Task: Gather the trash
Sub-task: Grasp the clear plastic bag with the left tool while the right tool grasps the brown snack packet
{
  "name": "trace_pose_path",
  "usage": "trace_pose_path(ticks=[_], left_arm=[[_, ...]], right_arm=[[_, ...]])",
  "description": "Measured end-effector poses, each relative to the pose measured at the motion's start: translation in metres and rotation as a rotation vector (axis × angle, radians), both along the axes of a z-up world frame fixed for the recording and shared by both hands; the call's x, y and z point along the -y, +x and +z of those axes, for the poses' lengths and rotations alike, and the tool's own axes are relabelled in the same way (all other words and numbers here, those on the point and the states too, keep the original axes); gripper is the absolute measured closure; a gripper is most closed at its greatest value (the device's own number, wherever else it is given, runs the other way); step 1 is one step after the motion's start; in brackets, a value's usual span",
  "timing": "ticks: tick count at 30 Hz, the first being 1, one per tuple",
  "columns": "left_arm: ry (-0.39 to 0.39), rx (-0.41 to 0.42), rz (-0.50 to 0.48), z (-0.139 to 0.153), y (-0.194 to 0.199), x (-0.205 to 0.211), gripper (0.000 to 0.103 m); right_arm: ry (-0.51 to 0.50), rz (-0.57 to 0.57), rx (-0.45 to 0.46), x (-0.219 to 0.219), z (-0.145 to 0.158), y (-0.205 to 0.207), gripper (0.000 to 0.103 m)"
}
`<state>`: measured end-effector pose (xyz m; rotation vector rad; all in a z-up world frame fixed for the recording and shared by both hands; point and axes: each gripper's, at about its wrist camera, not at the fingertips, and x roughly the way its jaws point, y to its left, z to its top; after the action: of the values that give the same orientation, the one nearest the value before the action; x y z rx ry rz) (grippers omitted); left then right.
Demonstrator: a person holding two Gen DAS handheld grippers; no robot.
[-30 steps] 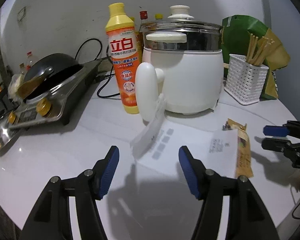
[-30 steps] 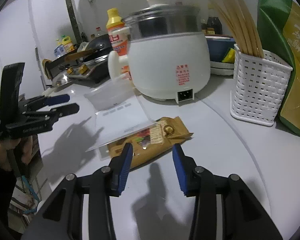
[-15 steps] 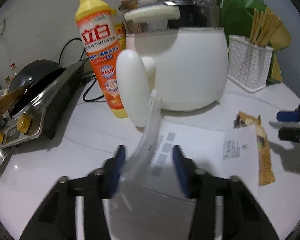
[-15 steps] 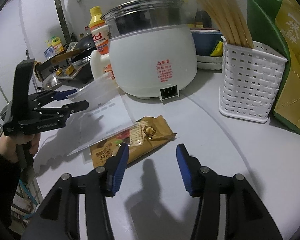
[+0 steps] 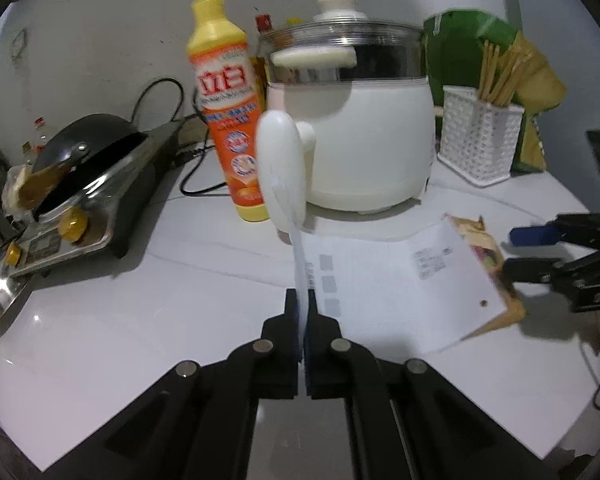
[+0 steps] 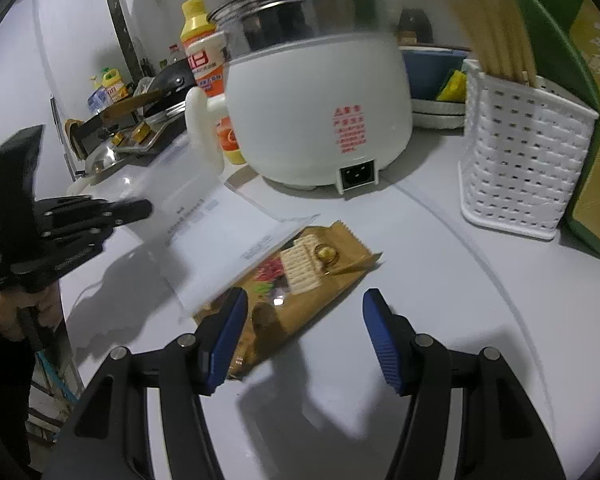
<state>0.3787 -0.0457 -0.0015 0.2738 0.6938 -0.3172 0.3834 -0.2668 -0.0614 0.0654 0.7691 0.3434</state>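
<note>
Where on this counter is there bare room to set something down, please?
Bare patches: the counter between the snack wrapper and the white basket, and in front of the stove, left of the plastic bag. It is crowded along the wall, around the pot and soap bottle.

Place: a home kitchen.
Cooking gear: a white electric pot (image 5: 364, 136) with a glass lid; a gas stove (image 5: 80, 208) carrying a black wok (image 5: 88, 140).
Cleaning: a bottle of dish soap (image 5: 228, 104).
Utensils: chopsticks (image 5: 500, 76) standing in a white basket (image 5: 476, 140).
Surface: a white tabletop (image 5: 140, 312), crowded along the wall.
</note>
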Motion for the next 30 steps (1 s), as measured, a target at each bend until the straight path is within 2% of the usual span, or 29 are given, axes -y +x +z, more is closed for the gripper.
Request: trace_pose_path(ticks=[1,3,5,13,16,20,22,24,25,26,29,30], left_arm=[[-0.010,0.011,0.008,0.004,-0.005,-0.005,0.102],[-0.028,0.026,0.026,0.011,-0.013,-0.014,0.102],[-0.052,0.044,0.049,0.019,-0.025,-0.028,0.102],[-0.106,0.073,0.120,0.030,-0.062,-0.075,0.102],[-0.101,0.089,0.142,0.028,-0.073,-0.086,0.102],[-0.130,0.081,0.162,0.022,-0.087,-0.099,0.102],[-0.143,0.077,0.170,0.020,-0.092,-0.104,0.102],[-0.157,0.075,0.174,0.019,-0.097,-0.107,0.102],[-0.165,0.074,0.175,0.019,-0.100,-0.108,0.102],[-0.168,0.076,0.176,0.019,-0.103,-0.108,0.102],[-0.178,0.091,0.167,0.022,-0.117,-0.108,0.102],[-0.178,0.096,0.164,0.023,-0.120,-0.108,0.102]], right_arm=[[-0.002,-0.001,-0.005,-0.002,0.000,0.001,0.044],[-0.006,-0.008,-0.013,-0.007,0.000,0.002,0.036],[-0.010,-0.014,-0.021,-0.013,0.000,0.005,0.034],[-0.066,-0.018,-0.055,-0.042,-0.002,0.014,0.034],[-0.114,-0.017,-0.087,-0.053,-0.009,0.019,0.034],[-0.169,-0.014,-0.084,-0.066,-0.011,0.019,0.034],[-0.213,-0.015,-0.071,-0.073,-0.013,0.016,0.042],[-0.241,-0.011,-0.059,-0.078,-0.012,0.013,0.069],[-0.242,-0.007,-0.058,-0.081,-0.011,0.014,0.073],[-0.244,-0.002,-0.057,-0.082,-0.011,0.013,0.083],[-0.258,0.021,-0.049,-0.088,-0.011,0.005,0.098],[-0.265,0.032,-0.042,-0.091,-0.011,0.002,0.100]])
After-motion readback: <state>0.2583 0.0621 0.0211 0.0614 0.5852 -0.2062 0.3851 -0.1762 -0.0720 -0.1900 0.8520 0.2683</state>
